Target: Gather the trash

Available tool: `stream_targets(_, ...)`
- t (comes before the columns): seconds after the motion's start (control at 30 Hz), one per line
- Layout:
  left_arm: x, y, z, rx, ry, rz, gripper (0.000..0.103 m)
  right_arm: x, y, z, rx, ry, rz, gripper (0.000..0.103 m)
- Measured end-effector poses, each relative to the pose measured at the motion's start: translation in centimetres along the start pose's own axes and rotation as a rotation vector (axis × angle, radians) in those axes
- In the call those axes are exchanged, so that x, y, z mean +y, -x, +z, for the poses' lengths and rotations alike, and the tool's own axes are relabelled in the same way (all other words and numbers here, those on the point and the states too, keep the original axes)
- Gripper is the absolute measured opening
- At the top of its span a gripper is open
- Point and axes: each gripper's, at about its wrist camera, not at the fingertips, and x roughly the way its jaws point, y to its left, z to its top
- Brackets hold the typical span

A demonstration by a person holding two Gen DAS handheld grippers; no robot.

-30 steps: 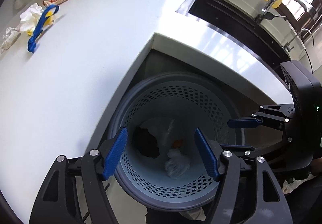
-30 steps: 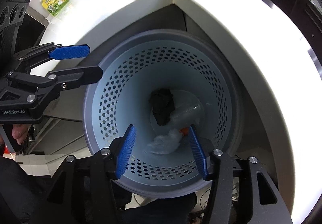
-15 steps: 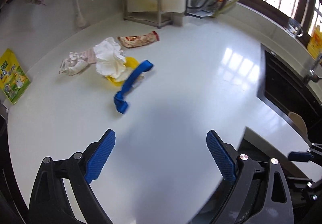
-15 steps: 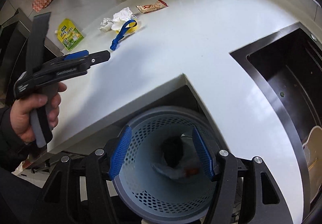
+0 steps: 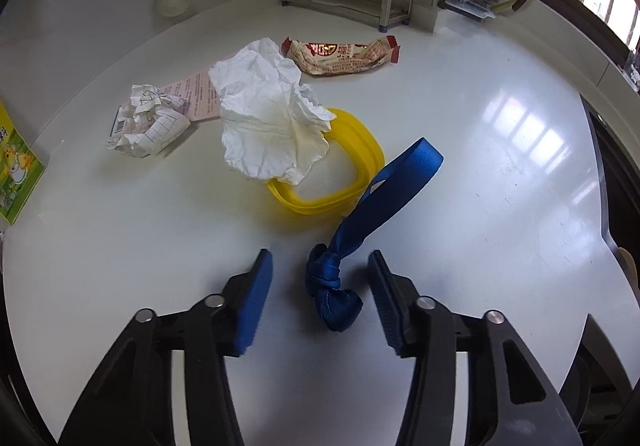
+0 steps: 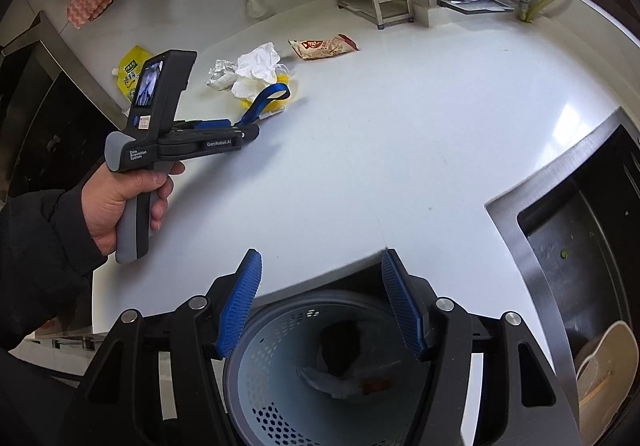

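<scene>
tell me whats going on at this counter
A person is clearing trash with two handheld grippers. The left gripper has its fingers closing around the knot of a blue strap, not yet pinching it. A crumpled tissue, yellow ring and snack wrapper remain. The right gripper hangs open over the bin.
</scene>
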Motion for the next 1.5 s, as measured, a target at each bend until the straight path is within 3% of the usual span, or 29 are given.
stream_targets(0.07,-0.1,0.0,0.1,-0.004,-0.019,0.001,0.016,0.3,-0.3,1.2,-0.007,0.018,0.000,0.060)
stream_targets(0.27,0.7,2.3,0.3,-0.049,0.018,-0.037,0.015,2.0,-3.2,8.0,-0.048,0.083,0.031,0.060)
stream_targets(0.43,2.1,5.0,-0.7,-0.085,0.037,-0.023,0.015,4.8,-7.5,15.1,-0.067,0.145,0.070,0.060)
stream_targets(0.7,5.7,7.3,-3.9,-0.073,0.104,0.004,0.015,11.4,-16.2,22.2,0.009,0.297,0.078,0.060)
stream_targets(0.83,6.9,7.7,-4.4,-0.070,0.128,0.007,0.015,12.8,-19.7,23.3,0.040,0.359,-0.011,0.060)
stream_targets(0.93,7.2,8.0,-4.3,-0.082,0.136,0.005,0.015,12.4,-21.6,23.5,0.082,0.355,-0.029,0.058)
stream_targets(0.97,7.2,8.2,-4.5,-0.087,0.138,0.002,0.015,12.2,-22.0,23.4,0.097,0.358,-0.033,0.052)
stream_targets(1.0,7.2,8.5,-4.6,-0.091,0.138,0.000,0.015,12.0,-22.2,23.4,0.110,0.358,-0.032,0.031)
stream_targets(1.03,7.1,8.4,-4.5,-0.095,0.138,-0.002,0.015,11.7,-22.2,23.4,0.113,0.348,-0.027,0.018)
stream_targets(1.1,7.1,8.4,-4.4,-0.098,0.137,-0.010,0.015,11.0,-21.2,23.4,0.080,0.307,0.008,0.010)
stream_targets(1.5,5.7,9.2,-4.1,-0.124,0.132,-0.031,0.015,8.7,-12.2,21.4,-0.071,0.207,0.132,0.006)
